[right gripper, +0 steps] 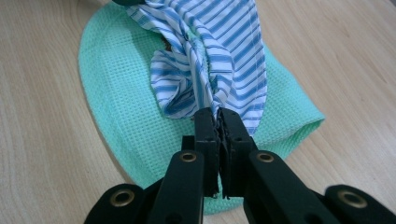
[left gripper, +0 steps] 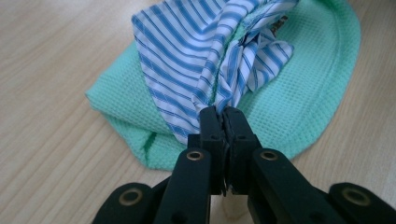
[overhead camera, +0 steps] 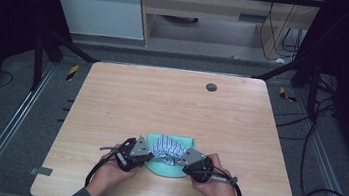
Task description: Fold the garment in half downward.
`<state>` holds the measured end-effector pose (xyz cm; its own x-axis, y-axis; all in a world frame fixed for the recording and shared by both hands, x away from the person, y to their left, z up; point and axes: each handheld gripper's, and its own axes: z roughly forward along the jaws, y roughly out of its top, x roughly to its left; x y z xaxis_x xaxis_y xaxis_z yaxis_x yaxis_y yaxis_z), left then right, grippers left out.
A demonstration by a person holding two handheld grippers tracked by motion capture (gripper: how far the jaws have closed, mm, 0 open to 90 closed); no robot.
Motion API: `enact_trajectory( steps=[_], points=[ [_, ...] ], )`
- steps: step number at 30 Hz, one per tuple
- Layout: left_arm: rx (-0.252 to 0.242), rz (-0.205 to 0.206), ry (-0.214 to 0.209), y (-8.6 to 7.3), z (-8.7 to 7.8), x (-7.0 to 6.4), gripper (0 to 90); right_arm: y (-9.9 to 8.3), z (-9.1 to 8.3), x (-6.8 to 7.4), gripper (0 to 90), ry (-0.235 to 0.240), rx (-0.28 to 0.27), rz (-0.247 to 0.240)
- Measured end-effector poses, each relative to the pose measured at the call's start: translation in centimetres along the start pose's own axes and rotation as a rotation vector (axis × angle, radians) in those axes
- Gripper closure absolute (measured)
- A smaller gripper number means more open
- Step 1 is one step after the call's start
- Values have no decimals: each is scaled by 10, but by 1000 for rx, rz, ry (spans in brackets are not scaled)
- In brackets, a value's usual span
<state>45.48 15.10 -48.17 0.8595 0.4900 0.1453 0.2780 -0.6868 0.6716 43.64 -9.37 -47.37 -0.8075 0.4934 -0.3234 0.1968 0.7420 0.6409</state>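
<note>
While gathering cloth near the table's front edge:
Left gripper (left gripper: 221, 112): clenching on one bunched end of the striped cloth (left gripper: 196, 51).
Right gripper (right gripper: 219, 114): clamping the other end.
Striped cloth: lying crumpled on the green waffle cloth (overhead camera: 167, 169), mid-table (overhead camera: 162, 101).
Progress: seemingly grasping done; lifting, spreading or folding remaining.

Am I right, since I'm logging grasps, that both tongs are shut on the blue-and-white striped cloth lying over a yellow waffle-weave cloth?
Not quite: the waffle-weave cloth is mint green, not yellow, as the left gripper view shows. The rest holds: the left tongs and right tongs are both shut on the blue-and-white striped cloth lying over it.
</note>
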Motion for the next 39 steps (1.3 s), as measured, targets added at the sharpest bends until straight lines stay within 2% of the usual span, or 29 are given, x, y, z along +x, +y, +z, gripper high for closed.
enact_trajectory(
  steps=[2, 6, 8, 9, 12, 19, 20, 21, 22, 24, 25, 27, 29, 32, 35, 39],
  points=[
    [-8, -13, -4, -2, 0, 0, 883, -1, 0, 0, 873, 7, 4, -3],
    [7, -9, -14, -3, 0, -1, 885, -4, 1, 1, 875, 19, 17, -8],
    [5, -28, -21, -4, 0, -2, 886, -5, 1, 1, 876, 24, 17, -3],
    [10, -14, -12, -4, -1, -3, 886, -6, 2, 1, 877, 25, 21, -4],
    [14, -9, -13, -4, -1, -3, 886, -9, 3, 2, 879, 34, 29, -6],
    [-4, -36, -12, -6, -1, -7, 878, -16, 11, 3, 864, 52, 51, 0],
    [-20, -38, -2, -7, -3, -8, 859, -17, 10, 4, 822, 46, 44, 14],
    [-42, -58, 10, -7, -6, -9, 807, -19, 9, 3, 781, 40, 33, 27],
    [-59, -71, 12, -7, -9, -9, 707, -20, 7, 2, 721, 44, 17, 44],
    [-94, -91, 4, -8, -18, -10, 627, -23, 1, 1, 613, 34, 3, 65],
    [-106, -97, 12, -8, -21, -10, 568, -26, -2, -1, 560, 30, -3, 88],
    [-123, -104, 16, -8, -28, -8, 472, -30, -7, -4, 494, 15, -7, 115],
    [-139, -119, 28, -9, -34, -5, 407, -35, -13, -9, 448, 20, -12, 137],
    [-140, -134, 47, -12, -39, 1, 347, -43, -18, -16, 352, -19, -19, 168],
    [-108, -165, 90, -18, -39, 13, 261, -50, -20, -25, 265, -50, -14, 230],
    [-86, -220, 128, -26, -38, 32, 182, -60, -20, -39, 210, -100, -11, 314]
  ],
)
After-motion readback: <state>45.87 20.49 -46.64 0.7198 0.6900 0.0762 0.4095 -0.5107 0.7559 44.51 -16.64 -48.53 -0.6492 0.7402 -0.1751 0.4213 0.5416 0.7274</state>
